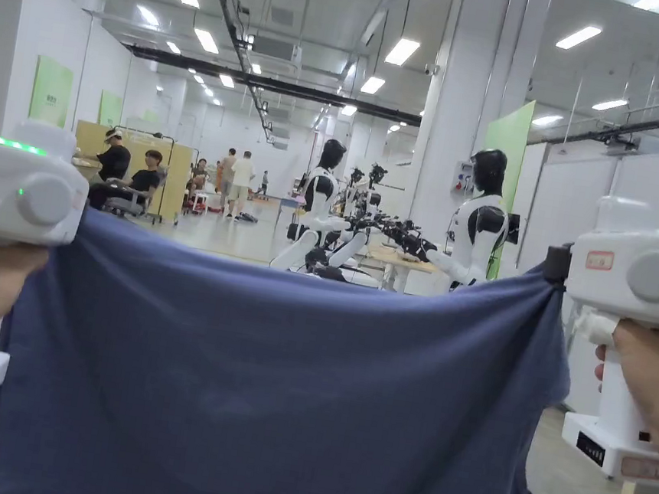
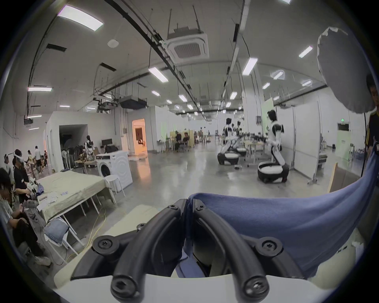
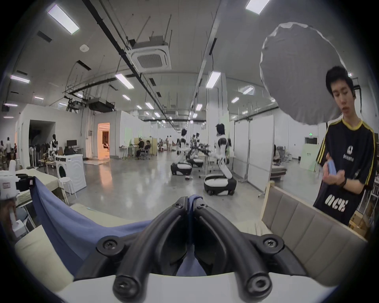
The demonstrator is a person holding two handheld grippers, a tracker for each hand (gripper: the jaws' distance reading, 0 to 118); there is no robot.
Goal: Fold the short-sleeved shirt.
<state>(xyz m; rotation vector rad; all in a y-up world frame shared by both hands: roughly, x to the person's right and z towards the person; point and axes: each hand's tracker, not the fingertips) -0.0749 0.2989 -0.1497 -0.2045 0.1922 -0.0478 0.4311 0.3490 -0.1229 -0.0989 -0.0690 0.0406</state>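
Aloft, shirt (image 1: 260,388) between both tools.

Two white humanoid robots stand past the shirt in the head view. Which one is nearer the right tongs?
The humanoid robot by the green panel, just above the blue shirt edge near the right tongs. The other humanoid stands near the middle of the view.

I log: humanoid robots (image 1: 479,228) far centre; washing machine (image 2: 114,170) far left beside a white stool (image 2: 112,180); cloth-covered table (image 2: 69,187) near left.
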